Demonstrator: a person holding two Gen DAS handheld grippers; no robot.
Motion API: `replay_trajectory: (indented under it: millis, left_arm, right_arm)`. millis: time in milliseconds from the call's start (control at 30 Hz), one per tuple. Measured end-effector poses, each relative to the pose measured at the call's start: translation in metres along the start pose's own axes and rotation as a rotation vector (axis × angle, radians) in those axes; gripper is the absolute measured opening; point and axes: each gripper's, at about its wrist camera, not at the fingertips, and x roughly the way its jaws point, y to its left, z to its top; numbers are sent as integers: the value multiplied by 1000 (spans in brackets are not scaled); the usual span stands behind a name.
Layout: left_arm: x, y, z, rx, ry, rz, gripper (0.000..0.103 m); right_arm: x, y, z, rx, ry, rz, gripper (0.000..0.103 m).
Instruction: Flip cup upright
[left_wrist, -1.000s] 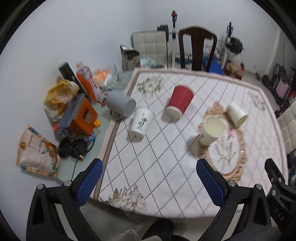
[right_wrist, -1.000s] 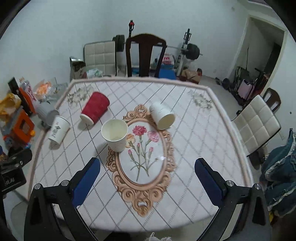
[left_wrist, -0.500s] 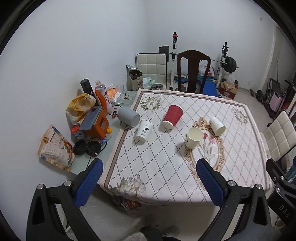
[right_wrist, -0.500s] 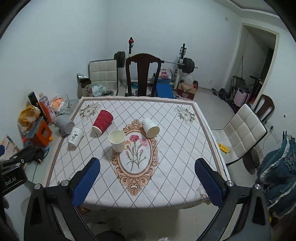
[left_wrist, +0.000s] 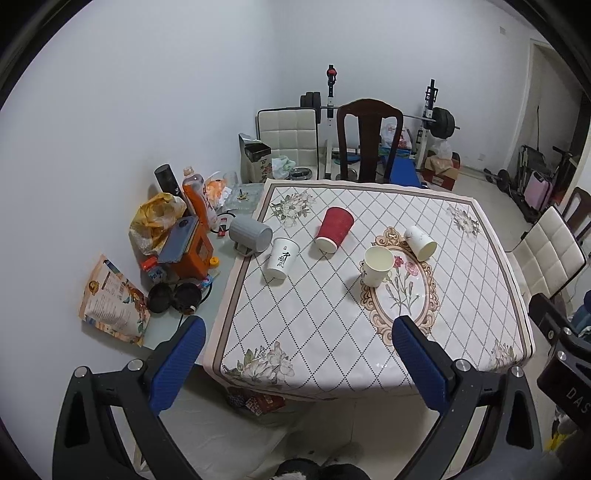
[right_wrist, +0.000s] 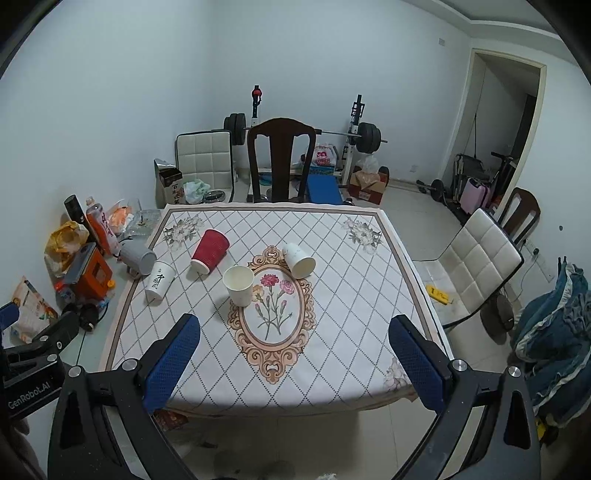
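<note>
Several paper cups sit on the table (left_wrist: 314, 332). A red cup (left_wrist: 333, 229) (right_wrist: 209, 250) lies on its side. A white cup with black writing (left_wrist: 282, 257) (right_wrist: 159, 282) lies tilted near the left edge. A plain white cup (left_wrist: 420, 242) (right_wrist: 300, 259) lies on its side. A cream cup (left_wrist: 377, 266) (right_wrist: 239, 285) stands upright. My left gripper (left_wrist: 295, 362) and right gripper (right_wrist: 295, 362) are both open and empty, held high and well back from the table's near edge.
A grey mug (left_wrist: 250, 234) lies at the table's left edge. Clutter fills the side surface on the left: an orange box (left_wrist: 188, 253), bags, bottles, headphones (left_wrist: 173, 297). A dark wooden chair (left_wrist: 369, 140) stands behind the table. A white chair (right_wrist: 480, 258) stands to the right.
Both grippers have pulled up and back from the table, so the cups look smaller and the whole tabletop shows. No cup has moved. Both grippers stay open.
</note>
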Motion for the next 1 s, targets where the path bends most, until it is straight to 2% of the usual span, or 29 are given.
replay_trajectory:
  millis: [1000]
  left_arm:
    - [-5,16,-2,0,-1,-8,103]
  right_arm:
    - [-3,14,-5,3,21,14,103]
